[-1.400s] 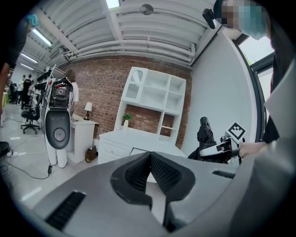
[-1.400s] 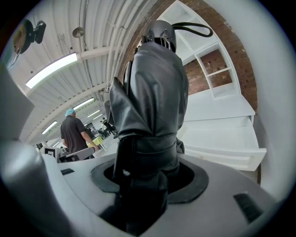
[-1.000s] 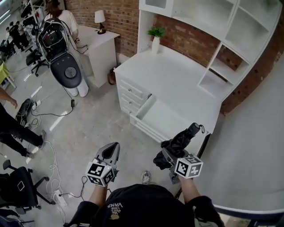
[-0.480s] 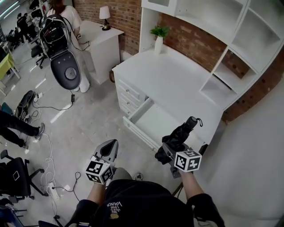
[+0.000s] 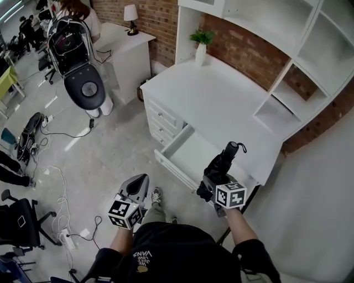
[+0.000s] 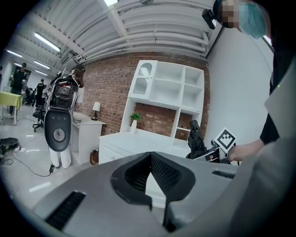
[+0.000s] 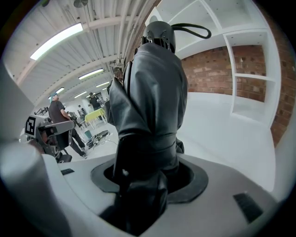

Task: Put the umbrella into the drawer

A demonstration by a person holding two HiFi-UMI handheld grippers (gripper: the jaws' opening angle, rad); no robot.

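Observation:
A folded black umbrella (image 5: 224,158) with a wrist loop at its top stands nearly upright in my right gripper (image 5: 213,181), which is shut on its lower part. The right gripper view shows the umbrella (image 7: 150,92) filling the space between the jaws. It hangs over the near right corner of the open drawer (image 5: 169,145), the top one in the white desk (image 5: 221,94). The drawer's inside is bare white. My left gripper (image 5: 137,188) is shut and holds nothing, out over the floor left of the drawer. In the left gripper view the umbrella (image 6: 195,139) shows to the right.
A potted plant in a white vase (image 5: 202,45) stands at the desk's back corner, under a white shelf unit (image 5: 287,61). Left of the desk are a small white table with a lamp (image 5: 131,12) and a black-and-white machine (image 5: 77,61). Cables (image 5: 50,166) and an office chair (image 5: 16,226) are on the floor.
Both grippers have moved toward the desk. My right gripper has carried the umbrella from short of the drawer's front to over its near right corner, and the umbrella now stands more upright.

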